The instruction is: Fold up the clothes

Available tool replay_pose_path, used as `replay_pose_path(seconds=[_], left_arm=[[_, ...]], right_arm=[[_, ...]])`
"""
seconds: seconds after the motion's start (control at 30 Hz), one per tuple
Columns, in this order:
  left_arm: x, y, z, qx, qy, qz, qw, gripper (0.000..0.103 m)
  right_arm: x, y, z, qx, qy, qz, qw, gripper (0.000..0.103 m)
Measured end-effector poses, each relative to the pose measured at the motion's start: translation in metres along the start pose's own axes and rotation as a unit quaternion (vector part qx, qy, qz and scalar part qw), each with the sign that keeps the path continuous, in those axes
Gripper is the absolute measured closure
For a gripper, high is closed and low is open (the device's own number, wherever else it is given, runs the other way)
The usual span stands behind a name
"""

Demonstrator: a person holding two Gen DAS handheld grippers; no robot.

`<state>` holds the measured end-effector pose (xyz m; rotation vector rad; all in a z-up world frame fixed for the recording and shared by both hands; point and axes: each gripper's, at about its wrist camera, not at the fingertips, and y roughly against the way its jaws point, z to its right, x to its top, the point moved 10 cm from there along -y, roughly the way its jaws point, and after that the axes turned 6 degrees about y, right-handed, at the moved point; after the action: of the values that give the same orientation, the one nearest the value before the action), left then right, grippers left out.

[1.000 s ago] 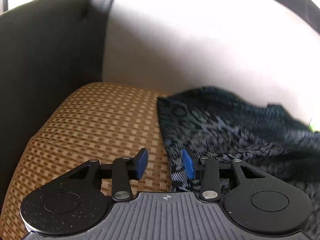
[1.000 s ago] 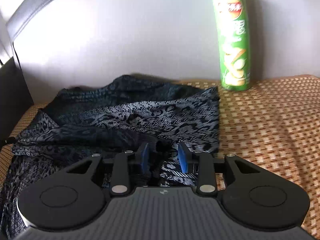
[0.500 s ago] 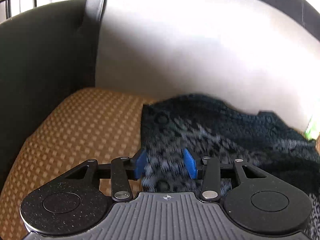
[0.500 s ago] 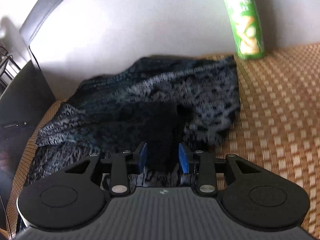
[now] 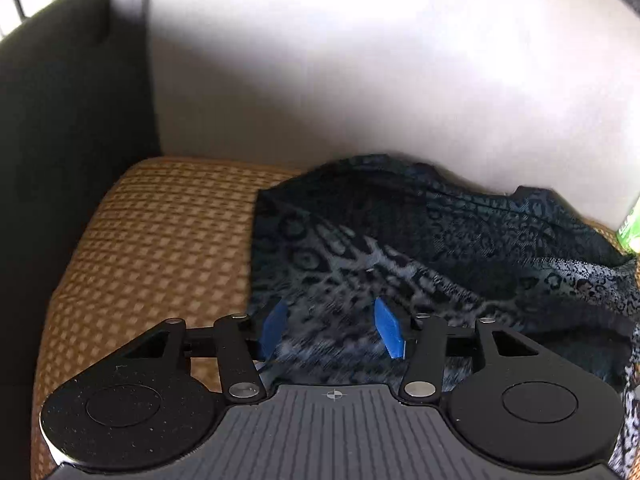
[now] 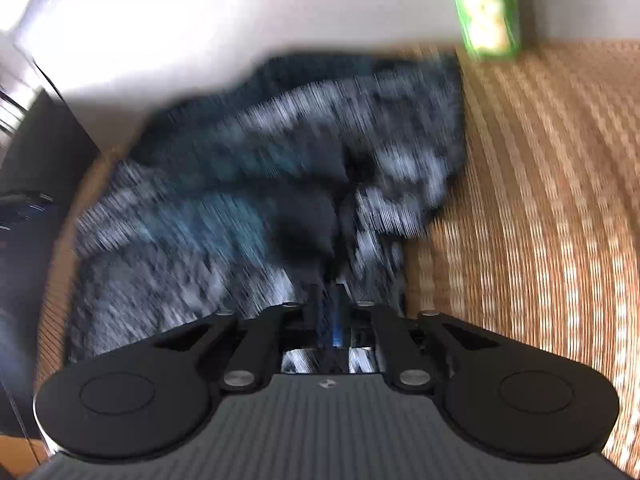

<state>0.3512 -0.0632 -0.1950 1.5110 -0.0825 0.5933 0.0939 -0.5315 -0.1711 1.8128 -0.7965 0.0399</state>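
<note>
One garment point(image 5: 420, 248) is counted: a dark, thin, animal-print piece, lying crumpled on the woven orange-brown cushion point(image 5: 160, 240) of a seat, against the pale backrest point(image 5: 360, 80). It is judged to be light, soft and limp, so it will sag and bunch wherever it is lifted and will hold no crease by itself; the smooth weave may slip between pads unless several layers are pinched. An edge or a corner is judged the best place for a hold, not the loose middle.

Two tools are counted. The left tool point(image 5: 332, 330) hangs over the garment's near left part with its blue fingers point(image 5: 274, 330) spread; its jaws have just been opening, and cloth is seen below and between them but is not pressed. The right tool point(image 6: 328, 320) has just been closing and is seen clenched on a fold of the garment near its right edge, though that view is badly blurred.

One green snack can point(image 6: 486, 8) is counted, standing upright on the cushion just beyond the garment's far right corner.
</note>
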Motion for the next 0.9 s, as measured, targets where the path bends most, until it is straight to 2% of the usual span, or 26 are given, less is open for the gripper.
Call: replay_pose_path(seconds=[0.03, 0.07, 0.2, 0.3, 0.53, 0.67, 0.73, 0.77, 0.8, 0.9], left_arm=[[0.005, -0.009, 0.004, 0.002, 0.012, -0.006, 0.9999, 0.038], [0.010, -0.019, 0.008, 0.004, 0.024, -0.011, 0.9996, 0.038], [0.025, -0.060, 0.013, 0.021, 0.115, -0.035, 0.9926, 0.038], [0.026, -0.082, 0.013, 0.037, 0.156, -0.058, 0.9853, 0.038], [0.031, -0.098, 0.020, 0.059, 0.148, -0.068, 0.9849, 0.038], [0.039, -0.101, 0.023, 0.057, 0.148, -0.070, 0.9848, 0.039], [0.040, -0.103, 0.025, 0.058, 0.141, -0.074, 0.9855, 0.061], [0.040, -0.103, 0.025, 0.058, 0.139, -0.076, 0.9857, 0.092], [0.040, -0.104, 0.025, 0.057, 0.137, -0.078, 0.9858, 0.100], [0.043, -0.098, 0.024, 0.053, 0.145, -0.062, 0.9860, 0.103]], right_arm=[[0.010, 0.004, -0.003, 0.014, -0.004, 0.017, 1.000, 0.065], [0.021, 0.005, -0.005, 0.022, -0.005, 0.030, 0.999, 0.057], [0.055, -0.002, -0.012, 0.023, 0.021, 0.052, 0.998, 0.057], [0.071, -0.014, -0.010, 0.013, 0.032, 0.056, 0.998, 0.057], [0.074, -0.036, 0.003, 0.002, 0.026, 0.043, 0.999, 0.054], [0.073, -0.038, 0.011, -0.004, 0.024, 0.038, 0.999, 0.053], [0.072, -0.038, 0.013, -0.005, 0.025, 0.035, 0.999, 0.053], [0.072, -0.038, 0.013, -0.005, 0.026, 0.034, 0.999, 0.053], [0.073, -0.038, 0.013, -0.003, 0.027, 0.032, 0.999, 0.053], [0.075, -0.042, 0.009, 0.002, 0.027, 0.031, 0.999, 0.053]])
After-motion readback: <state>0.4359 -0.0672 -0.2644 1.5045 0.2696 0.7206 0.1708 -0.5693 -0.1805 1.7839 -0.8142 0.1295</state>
